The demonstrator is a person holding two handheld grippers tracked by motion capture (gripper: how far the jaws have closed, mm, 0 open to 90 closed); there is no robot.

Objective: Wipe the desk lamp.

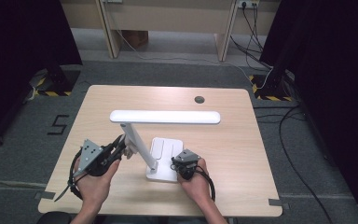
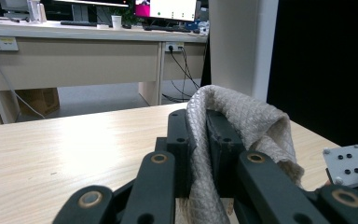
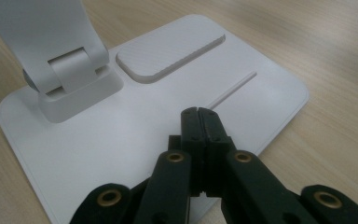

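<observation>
A white desk lamp stands near the table's front middle, with a long head bar (image 1: pixel 165 116), a slanted arm (image 1: pixel 139 145) and a flat base (image 1: pixel 167 150). My left gripper (image 1: pixel 120 144) is shut on a beige woven cloth (image 2: pixel 247 119), which bulges out over the closed jaws in the left gripper view; its tip sits right beside the lamp's arm, touching or not I cannot tell. My right gripper (image 3: pixel 198 112) is shut with nothing between the jaws, its tips on or just above the lamp base (image 3: pixel 121 135), in front of the hinge (image 3: pixel 70 70) and the ribbed pad (image 3: pixel 172 53).
A round cable hole (image 1: pixel 199 99) lies in the wooden table (image 1: pixel 242 140) at the back. Beyond the table stand light desks (image 1: pixel 168 18), with cables (image 1: pixel 256 42) on the grey floor. Black curtains flank both sides.
</observation>
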